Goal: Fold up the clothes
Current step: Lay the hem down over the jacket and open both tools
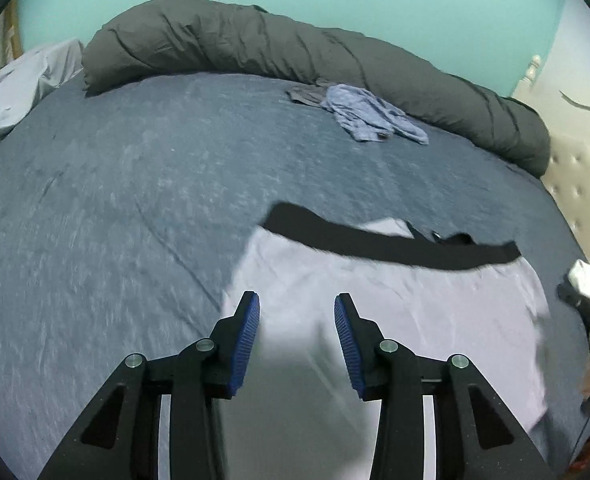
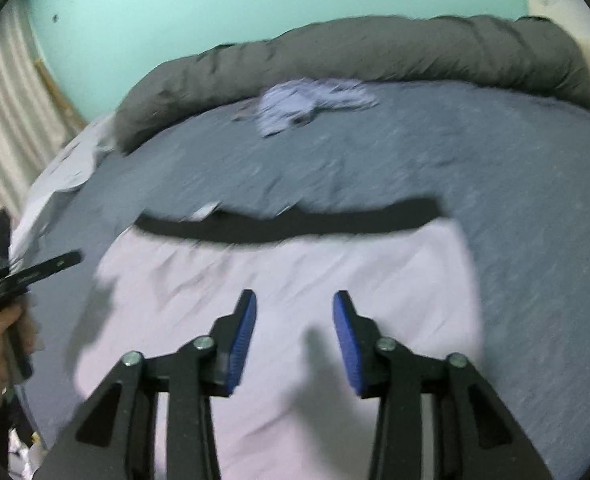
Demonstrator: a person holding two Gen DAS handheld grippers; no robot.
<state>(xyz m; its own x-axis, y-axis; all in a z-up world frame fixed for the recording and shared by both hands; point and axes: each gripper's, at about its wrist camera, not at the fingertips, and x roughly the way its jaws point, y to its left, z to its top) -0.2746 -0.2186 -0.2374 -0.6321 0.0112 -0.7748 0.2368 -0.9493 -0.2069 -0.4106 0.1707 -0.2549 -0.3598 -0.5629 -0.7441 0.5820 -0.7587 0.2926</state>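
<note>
Left wrist view: the left gripper [image 1: 297, 306] hangs with its blue pads [image 1: 247, 336] spread apart and nothing between them, just above the near part of a pale lilac garment [image 1: 395, 304] that lies spread on the blue-grey bed sheet [image 1: 115, 200]. A black waistband [image 1: 375, 244] runs across the garment's far edge, so it looks laid out flat and not yet folded, though its near end is blurred and I cannot tell how it lies there. Farther off, beside the rolled dark grey duvet [image 1: 255, 48], a crumpled light blue garment [image 1: 371, 116] waits with a darker piece [image 1: 305, 94] next to it; neither is folded. Right wrist view: the right gripper [image 2: 295, 306] is likewise splayed and empty over the same lilac garment [image 2: 295, 264], with the waistband [image 2: 287, 224] beyond it and the blue heap [image 2: 295, 108] against the duvet [image 2: 375, 48]. This picture is smeared, so creases are uncertain. By my judgement the work is near its start: one piece flattened for folding, no finished fold in sight, and at least two pieces left.
</note>
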